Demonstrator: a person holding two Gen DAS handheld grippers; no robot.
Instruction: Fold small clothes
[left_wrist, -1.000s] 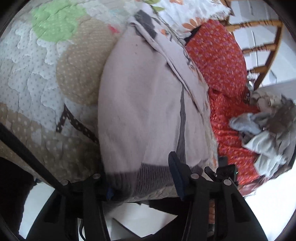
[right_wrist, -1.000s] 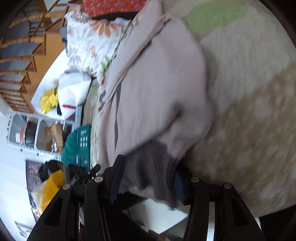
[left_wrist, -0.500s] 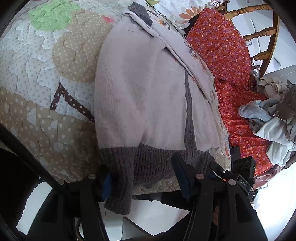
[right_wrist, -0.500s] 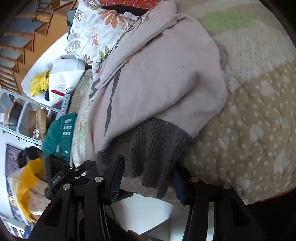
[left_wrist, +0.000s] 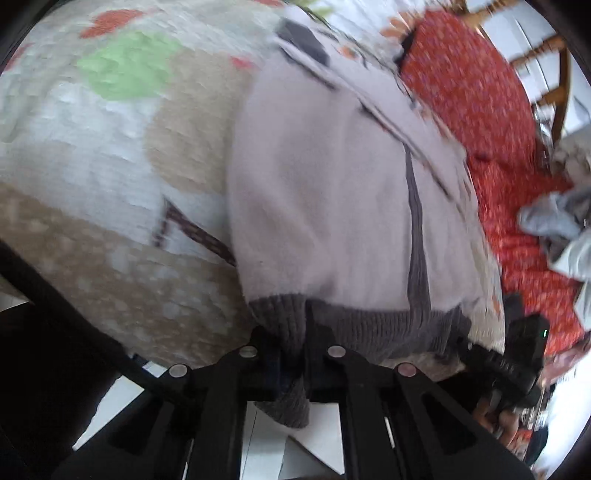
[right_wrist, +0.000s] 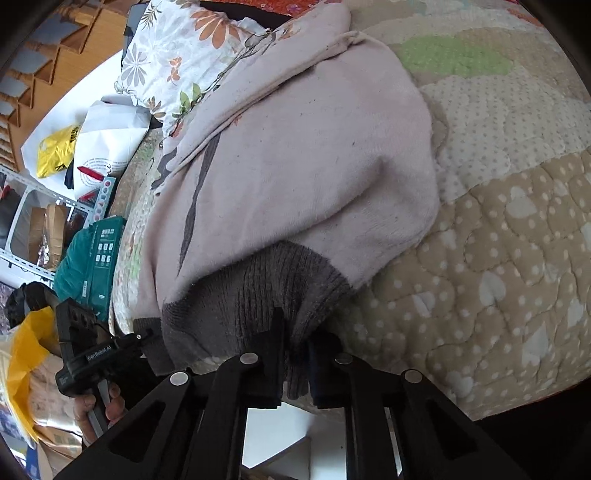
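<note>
A pale pink sweater (left_wrist: 332, 184) with a dark grey ribbed hem (left_wrist: 369, 317) lies flat on the quilt. At the hem's left corner my left gripper (left_wrist: 293, 354) is closing tight, and the knit is pinched between its pads. The right wrist view shows the same sweater (right_wrist: 314, 155) from the other side. There my right gripper (right_wrist: 297, 354) is closing on the hem's (right_wrist: 258, 295) right corner, with a fold of grey rib pressed between the pads. Each view catches the other gripper at its edge, held by a hand (right_wrist: 96, 410).
The quilt (left_wrist: 92, 184) ends just below the hem, with white floor beneath. A red floral cloth (left_wrist: 480, 92), a heap of grey clothes (left_wrist: 561, 229) and a wooden chair (left_wrist: 554, 92) lie to one side. A flowered pillow (right_wrist: 177, 62), bags and shelves (right_wrist: 29, 221) lie to the other.
Both grippers stood open around the grey hem half a second ago. Now each has closed on it, and the hem bunches between the pads. Both views have tilted slightly.
</note>
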